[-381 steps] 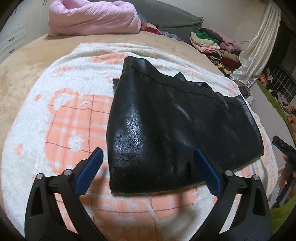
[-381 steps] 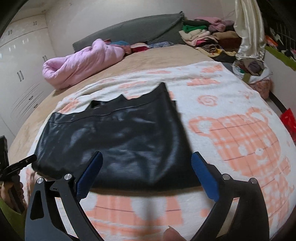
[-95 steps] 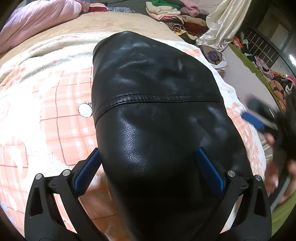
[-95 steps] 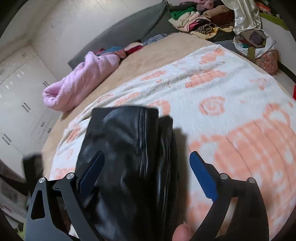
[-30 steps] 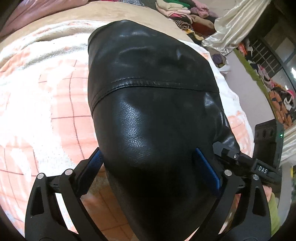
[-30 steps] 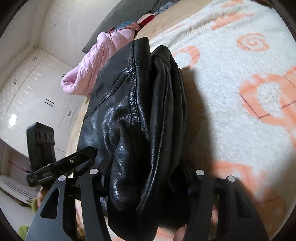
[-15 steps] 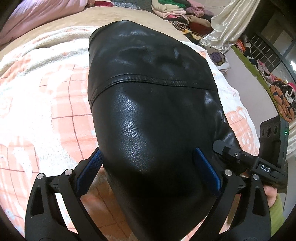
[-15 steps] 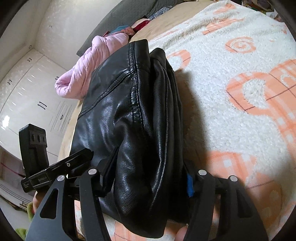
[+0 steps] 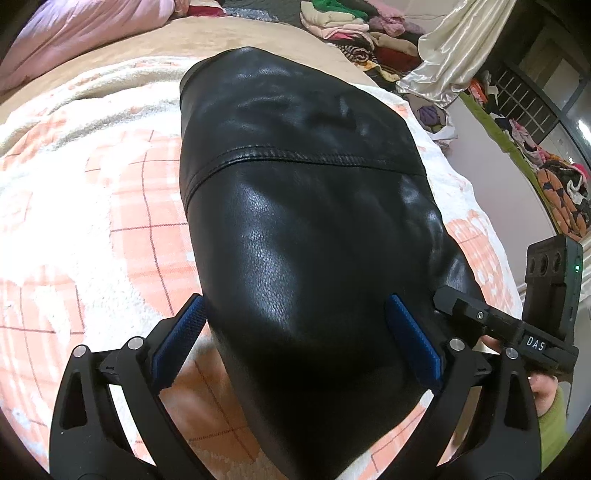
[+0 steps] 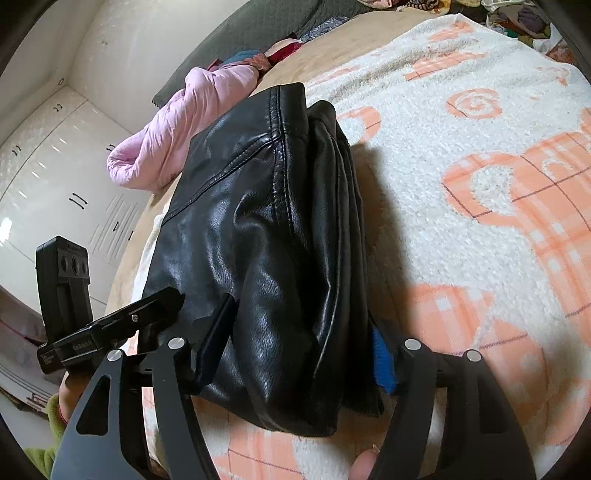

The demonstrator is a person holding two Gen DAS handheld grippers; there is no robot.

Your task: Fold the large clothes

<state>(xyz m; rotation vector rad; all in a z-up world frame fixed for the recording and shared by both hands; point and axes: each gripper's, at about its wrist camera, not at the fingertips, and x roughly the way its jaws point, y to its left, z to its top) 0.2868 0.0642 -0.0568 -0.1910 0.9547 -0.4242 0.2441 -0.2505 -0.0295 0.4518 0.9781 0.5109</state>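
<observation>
1. Covering most of the bed, one white blanket (image 9: 92, 206) with orange checked figures lies under everything else, and a tan sheet (image 9: 155, 40) shows beyond its far edge.
2. Lying on that blanket, one folded black leather garment (image 9: 306, 236) stretches lengthways away from both cameras, its near end bulky and rounded and its far end narrowing toward the head of the bed; a stitched seam crosses it partway along.
3. One pink quilt (image 10: 177, 133) sits bunched at the far side, well apart from the garment, and a heap of folded clothes (image 9: 347, 26) is piled at the bed's far corner.
4. Straddling the garment's near end, the left gripper (image 9: 295, 339) has its jaws spread wide, one blue pad on each side of the leather; the pads do not appear to squeeze it.
5. Flanking the thick folded edge, the right gripper (image 10: 299, 350) has just been opening its jaws, with the garment between them; whether its pads press the leather I cannot tell.
</observation>
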